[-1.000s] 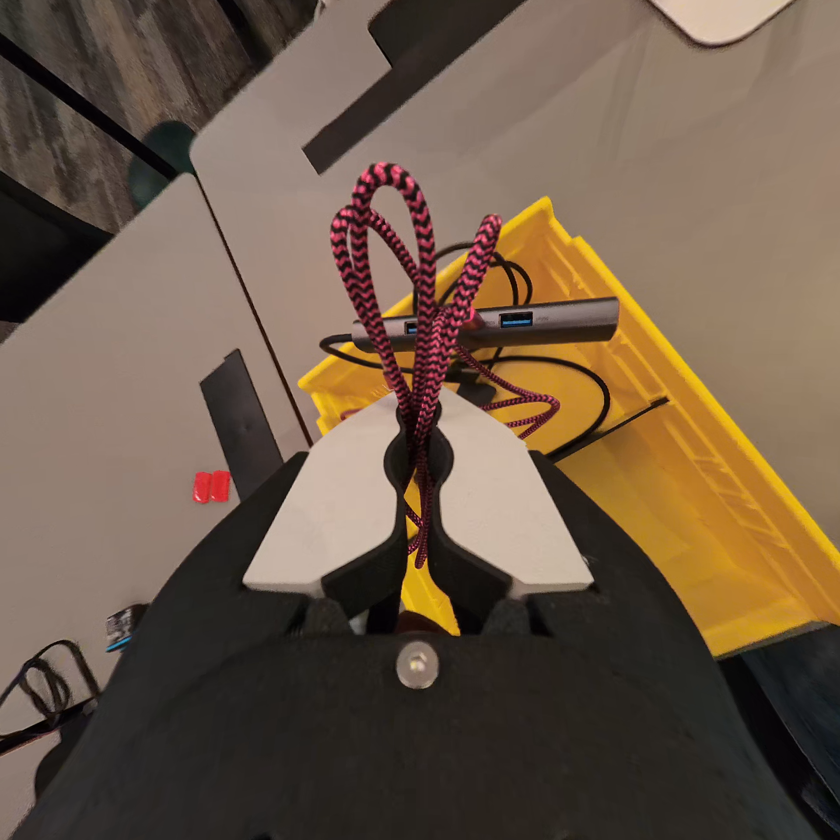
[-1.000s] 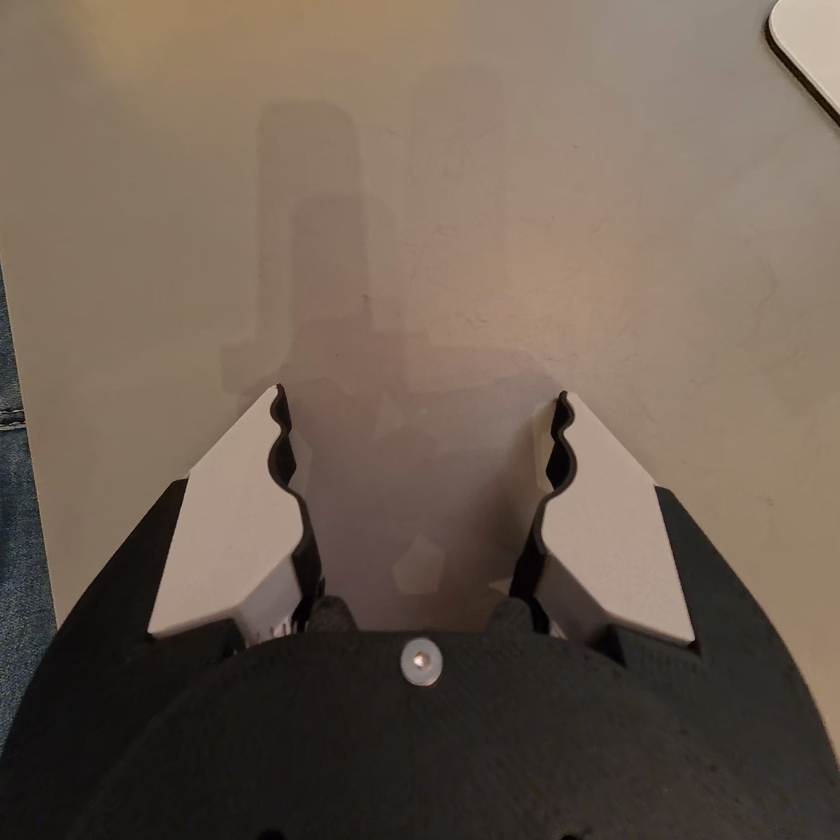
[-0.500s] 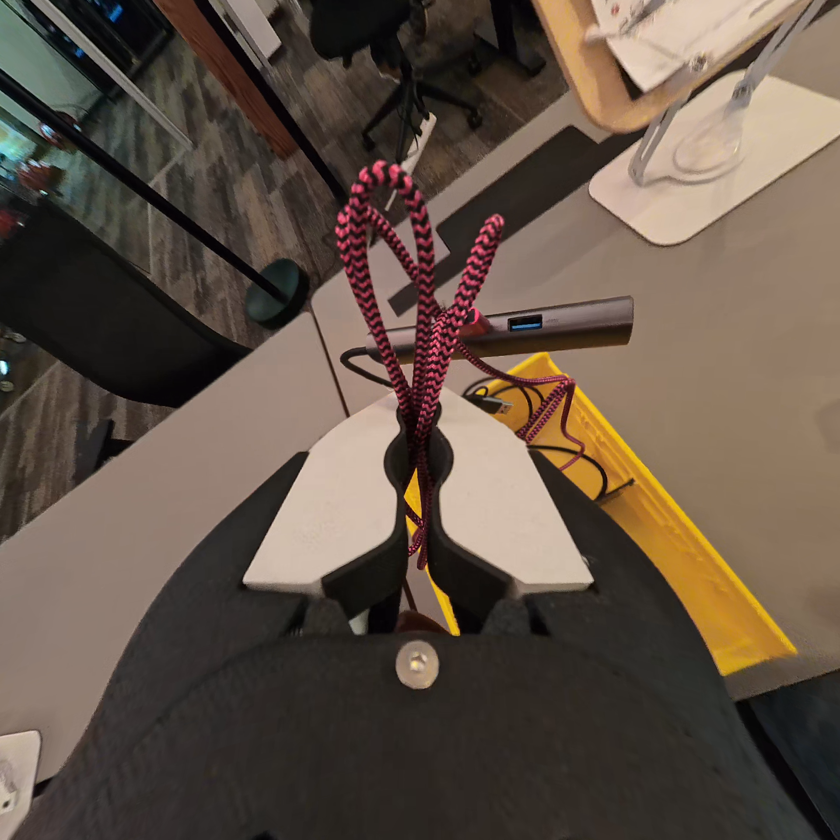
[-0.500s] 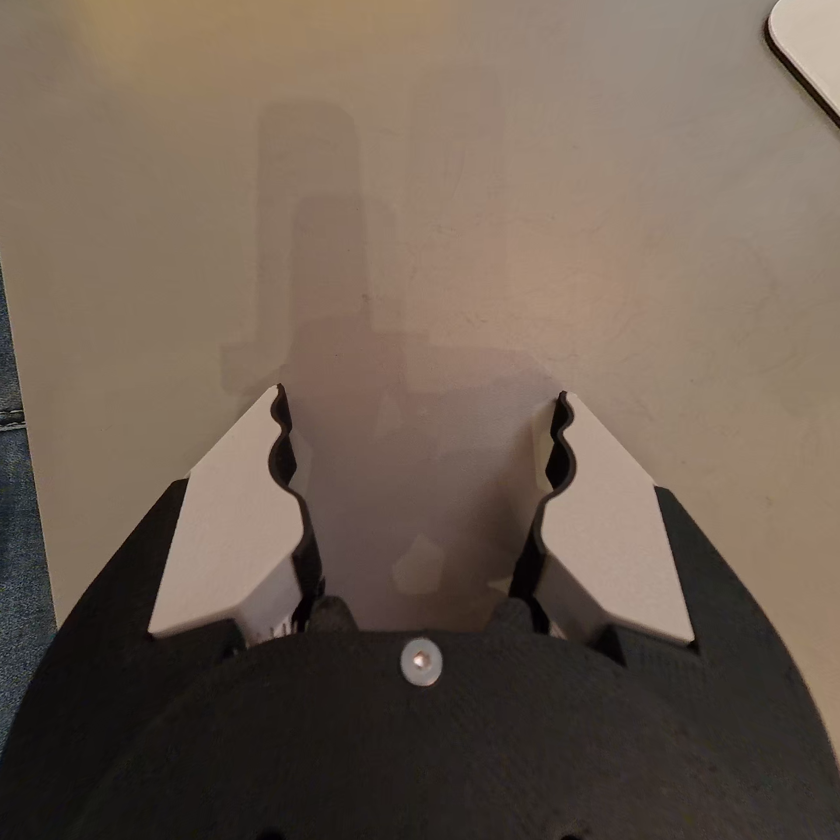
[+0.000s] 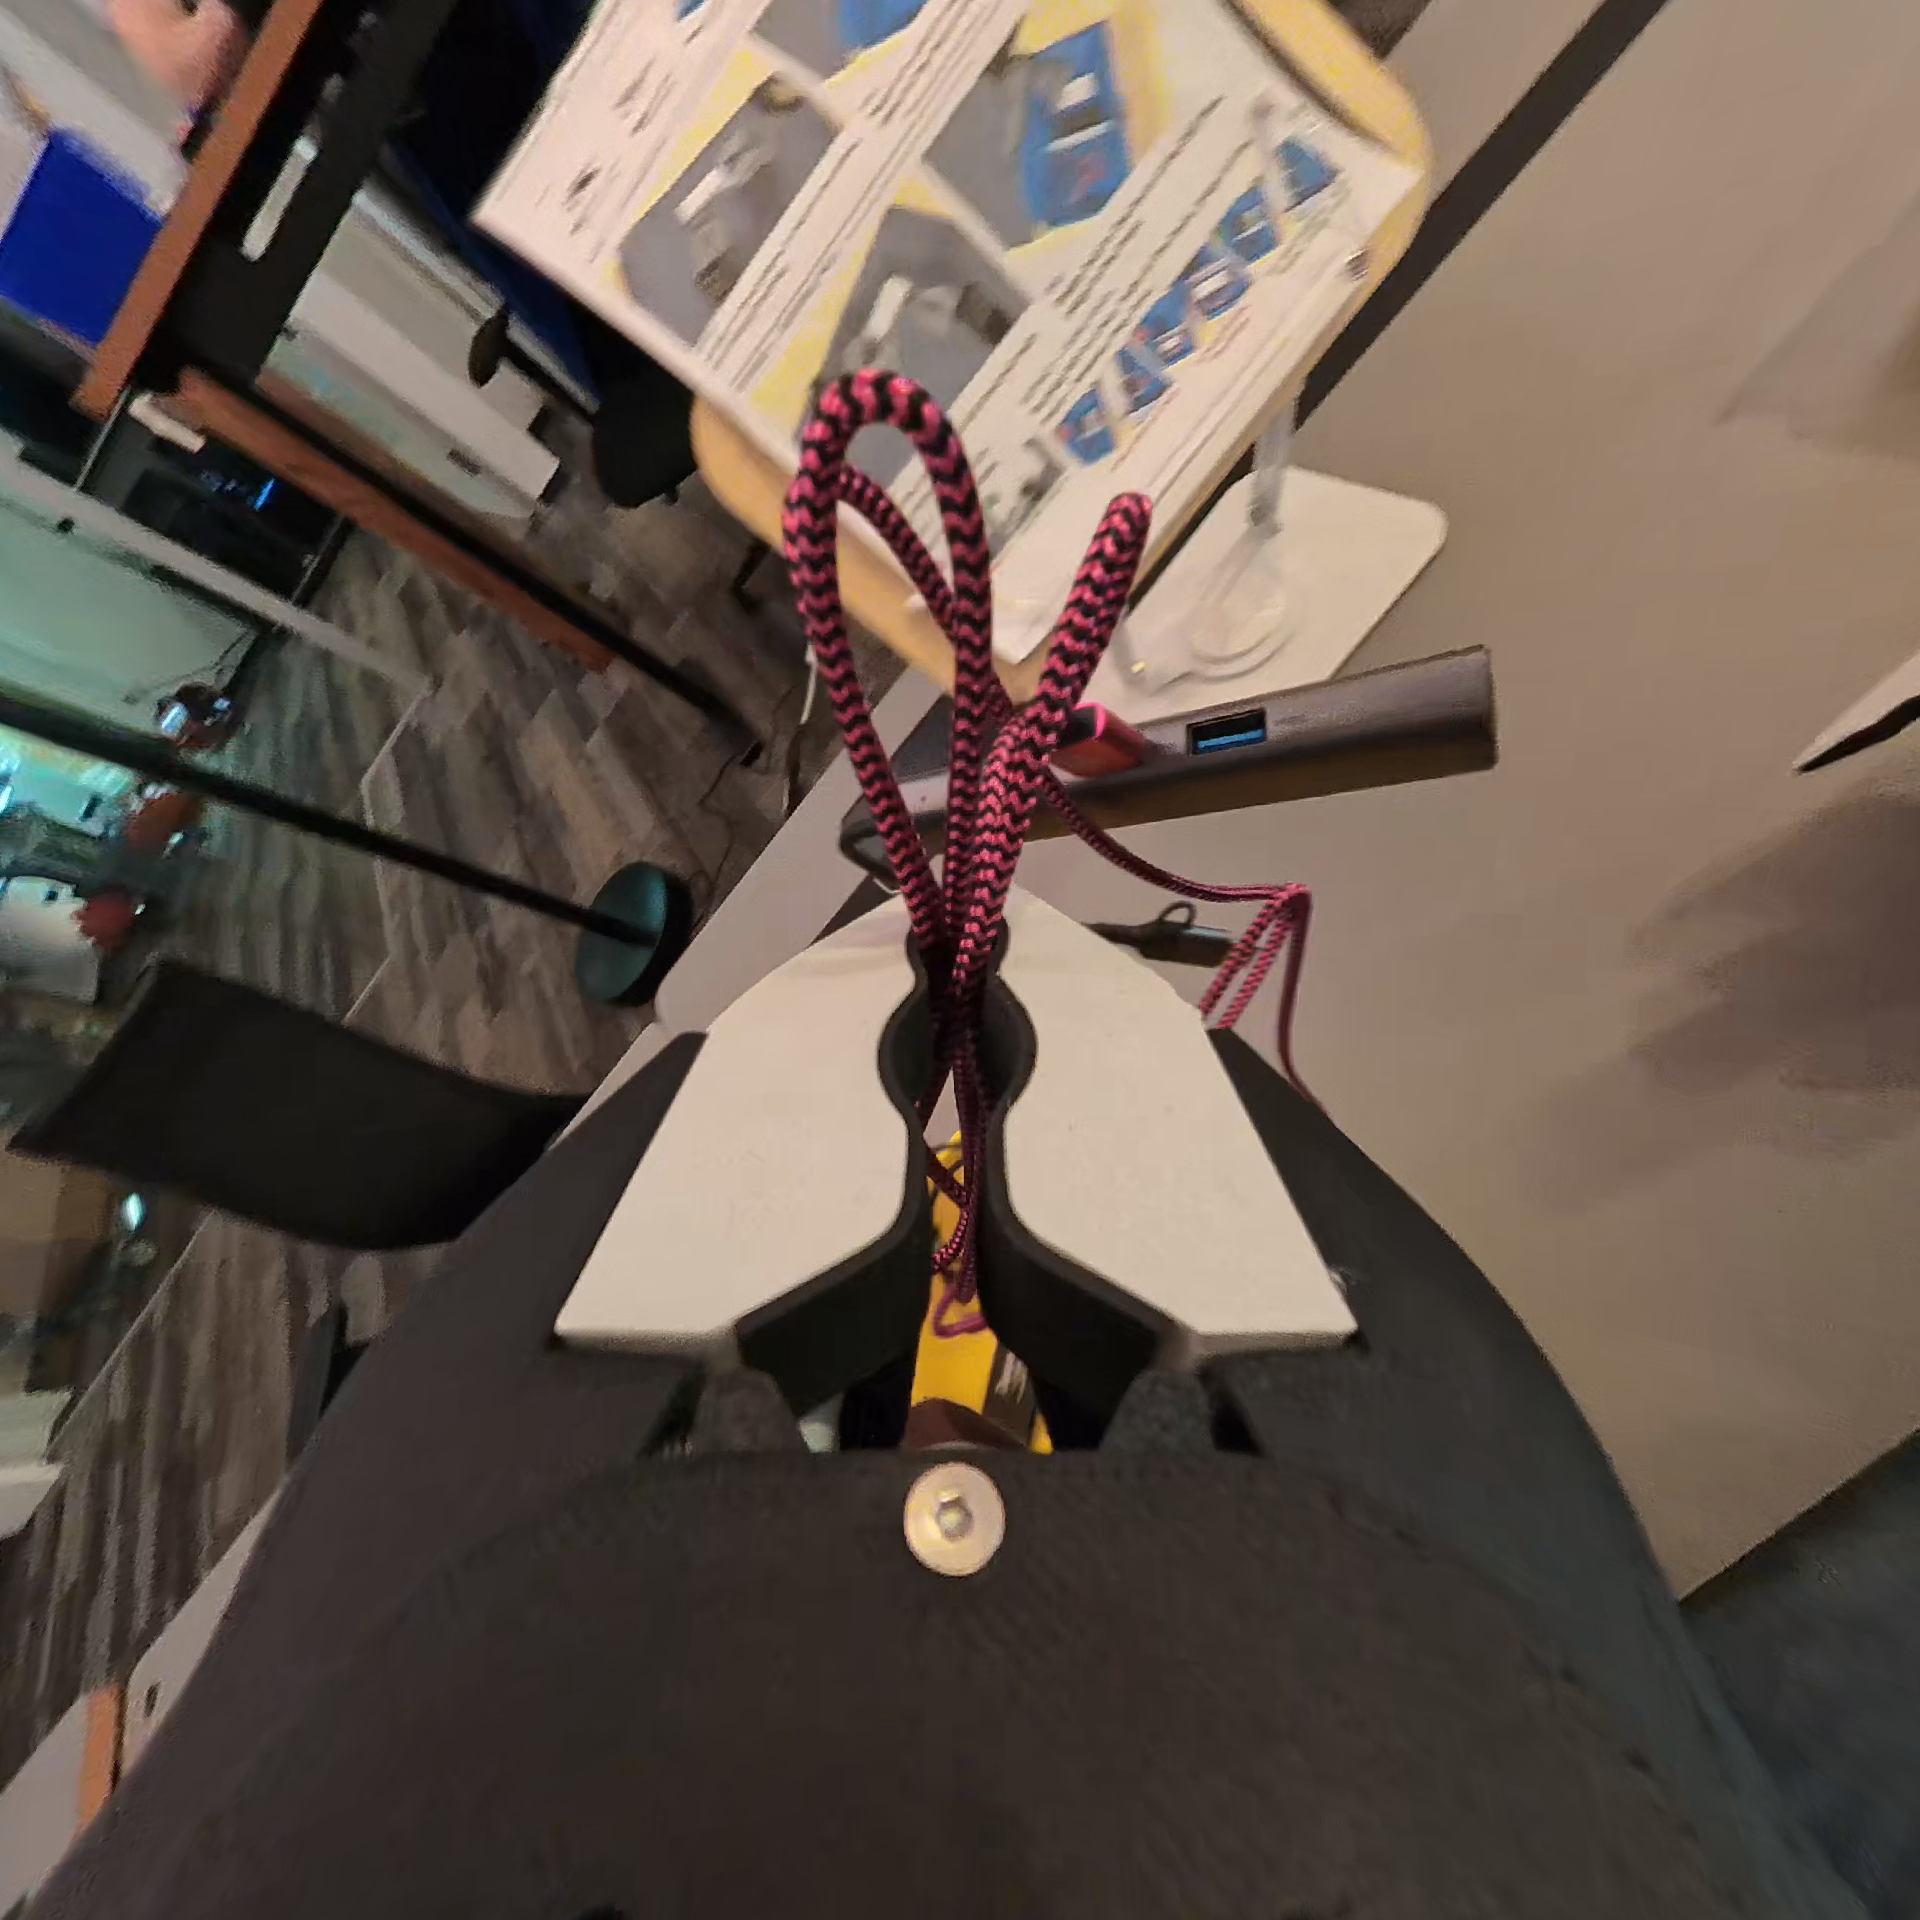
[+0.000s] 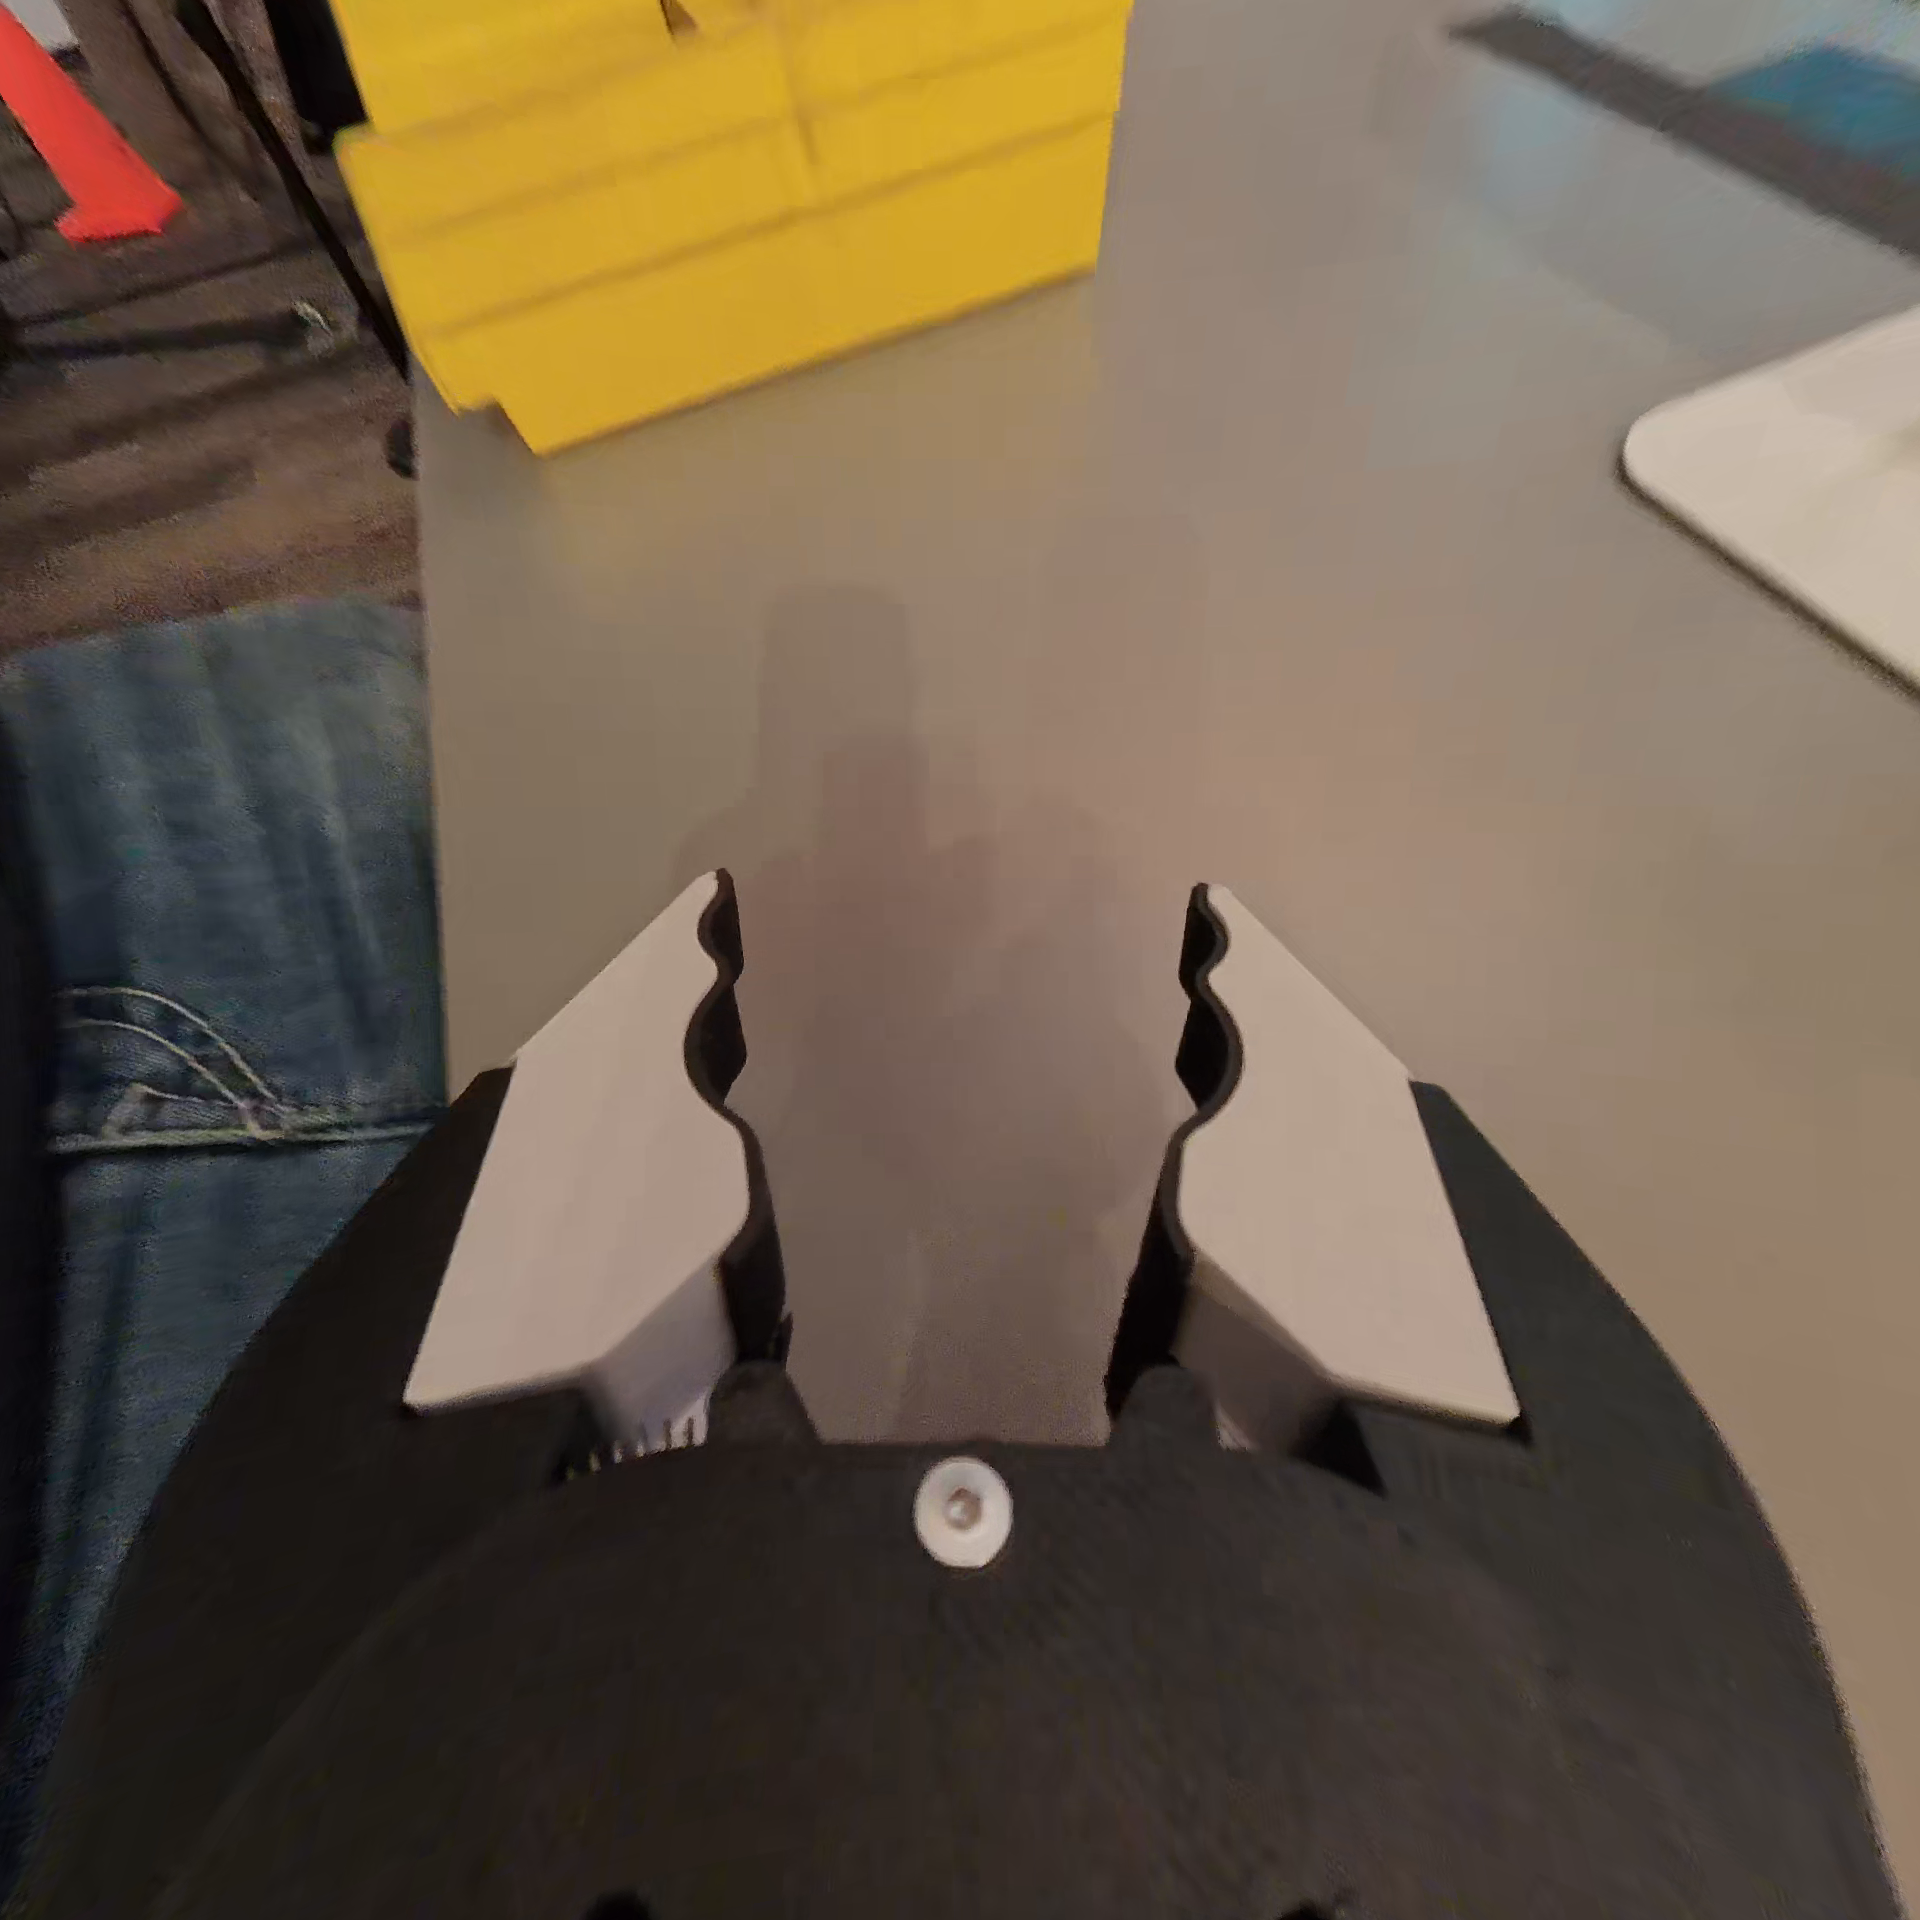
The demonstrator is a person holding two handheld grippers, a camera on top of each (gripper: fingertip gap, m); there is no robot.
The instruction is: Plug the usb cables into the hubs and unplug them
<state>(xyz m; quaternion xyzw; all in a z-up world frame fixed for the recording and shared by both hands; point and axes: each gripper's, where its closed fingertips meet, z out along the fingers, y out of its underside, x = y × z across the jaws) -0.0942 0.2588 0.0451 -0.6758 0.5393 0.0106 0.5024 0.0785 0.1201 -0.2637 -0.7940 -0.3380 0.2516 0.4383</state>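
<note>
Pink-and-black braided cable [image 5: 894, 665] loops up at 12 o'clock from the left tool [image 5: 958, 940], whose pale fingers [image 5: 790, 1143] are clenched on its strands. Just beyond, at 1 o'clock, a dark grey hub [image 5: 1299, 727] hangs above the grey tabletop [image 5: 1610, 468], a red plug [image 5: 1103, 740] seated in one port. From the right wrist, the right tool [image 6: 958, 894] is released, its jaws spread over bare tabletop [image 6: 1299, 582], with a yellow bin [image 6: 727, 208] at 11 o'clock.
</note>
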